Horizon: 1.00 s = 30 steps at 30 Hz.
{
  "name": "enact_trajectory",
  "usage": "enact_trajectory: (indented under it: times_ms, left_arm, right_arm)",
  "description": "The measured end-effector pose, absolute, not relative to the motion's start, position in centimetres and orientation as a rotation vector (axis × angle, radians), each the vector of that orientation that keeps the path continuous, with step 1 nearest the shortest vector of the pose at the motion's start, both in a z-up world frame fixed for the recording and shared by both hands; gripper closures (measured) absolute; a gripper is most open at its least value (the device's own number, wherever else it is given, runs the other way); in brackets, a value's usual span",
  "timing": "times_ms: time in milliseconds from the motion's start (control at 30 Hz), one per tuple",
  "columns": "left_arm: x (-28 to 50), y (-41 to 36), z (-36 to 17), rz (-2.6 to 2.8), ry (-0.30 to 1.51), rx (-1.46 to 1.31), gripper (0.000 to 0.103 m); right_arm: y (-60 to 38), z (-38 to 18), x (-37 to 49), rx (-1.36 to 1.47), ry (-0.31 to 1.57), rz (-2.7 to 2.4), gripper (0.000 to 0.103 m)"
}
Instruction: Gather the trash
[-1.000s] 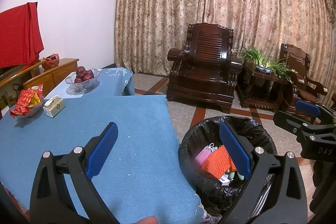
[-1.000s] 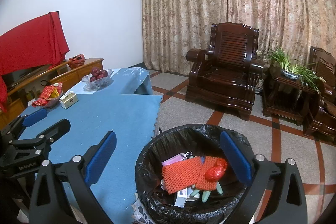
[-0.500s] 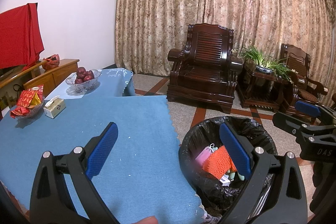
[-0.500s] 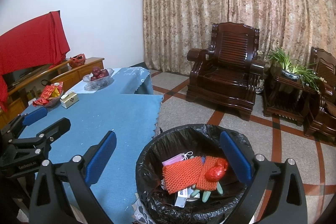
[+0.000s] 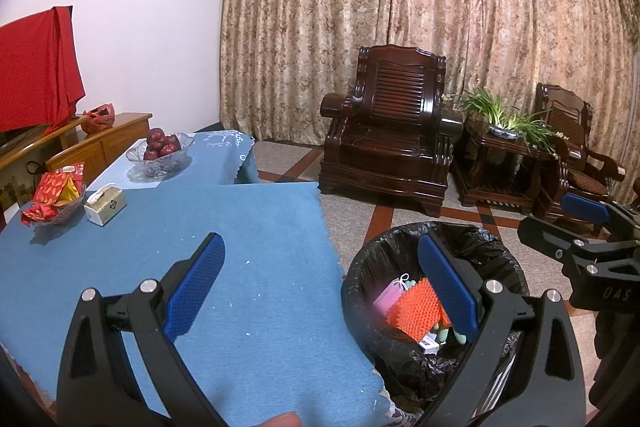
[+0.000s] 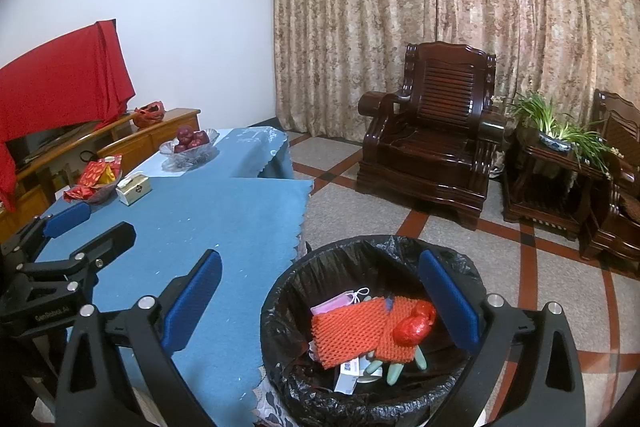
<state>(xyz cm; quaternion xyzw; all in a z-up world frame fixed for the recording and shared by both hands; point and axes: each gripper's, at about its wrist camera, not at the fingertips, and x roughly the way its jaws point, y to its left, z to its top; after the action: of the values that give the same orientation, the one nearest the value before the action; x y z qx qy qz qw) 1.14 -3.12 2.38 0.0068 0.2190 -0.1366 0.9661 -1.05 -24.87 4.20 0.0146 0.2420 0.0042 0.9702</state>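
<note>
A black-lined trash bin (image 6: pixel 288 291) stands on the floor beside the blue-clothed table (image 6: pixel 224 219). Inside lie orange foam netting (image 6: pixel 352 331), a crumpled red wrapper (image 6: pixel 414 323), a pink mask (image 6: pixel 336 303) and small bits. My right gripper (image 6: pixel 320 303) is open and empty, over the bin's near rim. My left gripper (image 5: pixel 320 287) is open and empty, over the table's right edge next to the bin (image 5: pixel 376 267). The netting also shows in the left wrist view (image 5: pixel 416 307). Each gripper shows in the other's view: the right (image 5: pixel 576 227), the left (image 6: pixel 68 227).
On the table's far left stand a glass bowl of red fruit (image 5: pixel 160 151), a dish of red packets (image 5: pixel 56 195) and a small white box (image 5: pixel 105 203). A dark wooden armchair (image 5: pixel 392 147), a side table with a plant (image 5: pixel 504 147) and a second chair stand before the curtain.
</note>
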Motion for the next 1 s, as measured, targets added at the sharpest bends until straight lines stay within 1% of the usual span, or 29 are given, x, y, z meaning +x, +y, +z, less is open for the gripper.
enact_trajectory:
  times_ms: [1000]
  left_arm:
    - [1.11, -3.15, 2.44, -0.274, 0.445, 0.018, 0.008]
  right_arm:
    - [-24.57, 4.23, -0.95, 0.037, 0.494, 0.011, 0.006]
